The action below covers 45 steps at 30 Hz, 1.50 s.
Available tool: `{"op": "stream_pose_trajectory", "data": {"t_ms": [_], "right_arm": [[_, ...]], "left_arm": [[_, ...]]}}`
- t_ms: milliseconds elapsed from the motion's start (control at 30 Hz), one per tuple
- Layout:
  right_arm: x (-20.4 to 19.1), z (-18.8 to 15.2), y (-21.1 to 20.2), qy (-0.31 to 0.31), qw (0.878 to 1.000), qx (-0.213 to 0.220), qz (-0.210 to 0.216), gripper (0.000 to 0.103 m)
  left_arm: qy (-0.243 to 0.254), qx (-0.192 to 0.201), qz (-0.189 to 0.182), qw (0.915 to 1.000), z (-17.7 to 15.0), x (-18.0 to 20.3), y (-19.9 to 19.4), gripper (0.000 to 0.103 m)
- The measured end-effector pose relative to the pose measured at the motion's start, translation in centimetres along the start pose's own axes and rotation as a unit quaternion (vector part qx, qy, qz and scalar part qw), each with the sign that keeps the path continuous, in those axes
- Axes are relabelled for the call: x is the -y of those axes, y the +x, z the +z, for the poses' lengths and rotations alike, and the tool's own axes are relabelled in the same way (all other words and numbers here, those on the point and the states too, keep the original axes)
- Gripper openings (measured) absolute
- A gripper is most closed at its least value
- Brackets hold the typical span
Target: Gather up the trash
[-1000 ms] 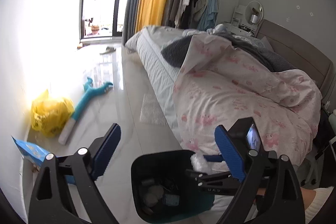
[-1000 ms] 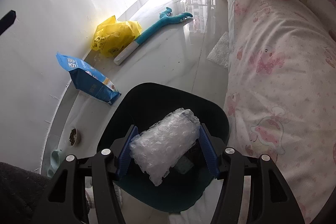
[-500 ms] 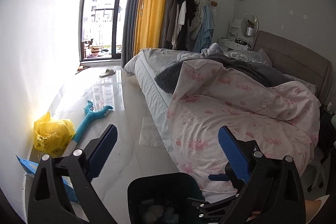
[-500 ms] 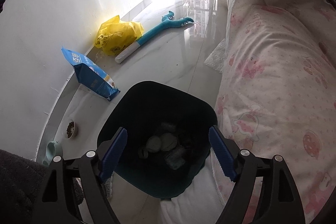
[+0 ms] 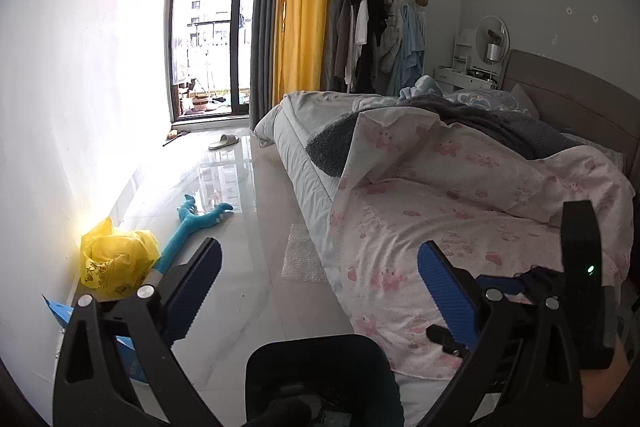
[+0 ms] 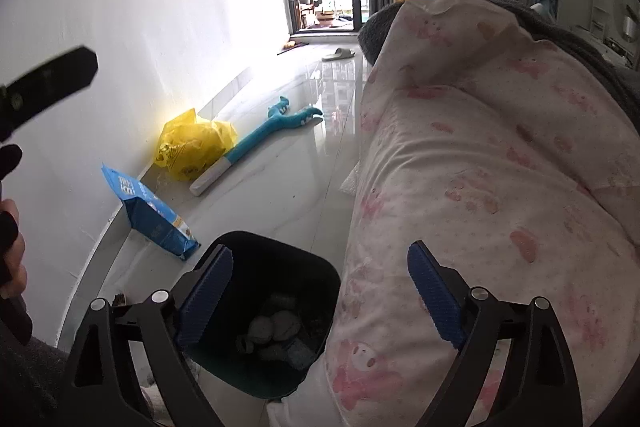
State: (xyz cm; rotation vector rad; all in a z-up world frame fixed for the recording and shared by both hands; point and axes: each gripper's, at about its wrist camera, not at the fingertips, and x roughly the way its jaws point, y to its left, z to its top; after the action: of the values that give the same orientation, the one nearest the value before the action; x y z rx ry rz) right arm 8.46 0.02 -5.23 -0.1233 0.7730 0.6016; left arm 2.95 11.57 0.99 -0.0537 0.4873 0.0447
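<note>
Right wrist view looked down over the black bin (image 6: 276, 267) on the floor beside the bed (image 6: 500, 187); the right gripper (image 6: 320, 291) had just been opening its jaws, which stood wide apart with nothing between them. Crumpled wads of trash (image 6: 276, 327) lay at the bottom of the bin. A blue packet (image 6: 152, 215), a yellow plastic bag (image 6: 192, 143) and a teal toy (image 6: 264, 139) lay along the wall. From the left wrist view, the left gripper (image 5: 320, 287) also had its jaws spread and empty, above the bin's rim (image 5: 320, 343). A sheet of bubble wrap (image 5: 302, 253) lay flat on the floor against the bed's edge.
</note>
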Motion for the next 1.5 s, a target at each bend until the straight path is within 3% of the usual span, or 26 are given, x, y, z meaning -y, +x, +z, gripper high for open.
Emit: {"op": "stream_pose_trajectory", "data": {"t_ms": [200,733,900,1267,1500], "right_arm": [[2.4,0.1,-2.2,0.010,0.998,0.044,-0.039,0.099],[7.7,-3.5,-11.5,0.017,0.984,0.117,-0.136,0.100],[9.4,-4.4,-13.3,0.046,0.982,0.117,-0.141,0.100],[11.1,-5.8,-16.4,0.055,0.982,0.119,-0.139,0.100],[11.4,-6.0,-18.0,0.065,0.978,0.138,-0.141,0.100]], "left_arm": [[0.013,-0.006,0.018,0.9997,-0.6,0.9,0.3,0.100],[0.039,0.000,0.007,0.9992,-2.4,4.0,-1.1,0.100],[0.032,-0.006,-0.005,0.9994,-2.6,4.7,-0.9,0.100],[0.062,-0.009,0.005,0.9980,-3.4,6.2,-1.2,0.100],[0.067,0.012,0.003,0.9977,-3.3,7.2,-2.2,0.100]]}}
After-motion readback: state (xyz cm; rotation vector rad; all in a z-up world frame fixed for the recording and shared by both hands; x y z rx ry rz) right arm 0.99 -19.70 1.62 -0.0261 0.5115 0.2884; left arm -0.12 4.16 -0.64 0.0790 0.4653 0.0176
